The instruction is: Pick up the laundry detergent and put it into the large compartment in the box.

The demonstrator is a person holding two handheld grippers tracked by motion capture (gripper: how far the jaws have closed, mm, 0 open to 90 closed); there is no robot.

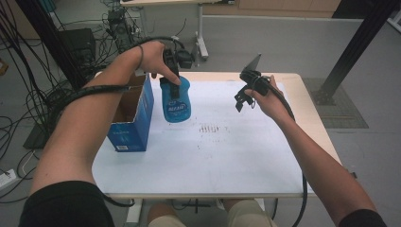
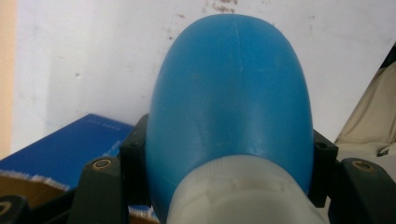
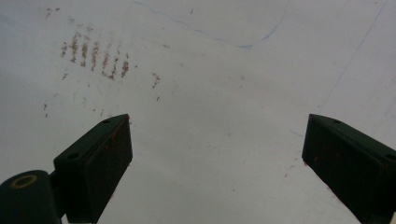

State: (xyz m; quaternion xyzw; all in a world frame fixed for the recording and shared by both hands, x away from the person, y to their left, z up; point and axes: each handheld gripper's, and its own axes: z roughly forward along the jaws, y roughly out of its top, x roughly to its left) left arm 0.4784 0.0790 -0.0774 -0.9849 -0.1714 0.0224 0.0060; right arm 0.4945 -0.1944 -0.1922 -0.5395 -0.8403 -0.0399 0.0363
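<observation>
A blue plastic bottle [image 1: 176, 101] with a label hangs in the air just right of the open blue cardboard box [image 1: 132, 120]. My left gripper [image 1: 173, 78] is shut on the bottle's upper part and holds it from above. In the left gripper view the blue bottle [image 2: 231, 98] bulges out between both jaws, its pale neck nearest the camera. My right gripper [image 1: 242, 99] hovers over the right half of the table, held by a hand. Seen from its own camera, the right gripper [image 3: 217, 163] stands open with only the white table surface [image 3: 210, 84] between its jaws.
The table [image 1: 198, 156] has a white top with a patch of brown marks [image 1: 210, 128] near its middle. The blue box stands at the table's left edge, its top flaps open. Cables and a dark stand lie on the floor beyond the left side.
</observation>
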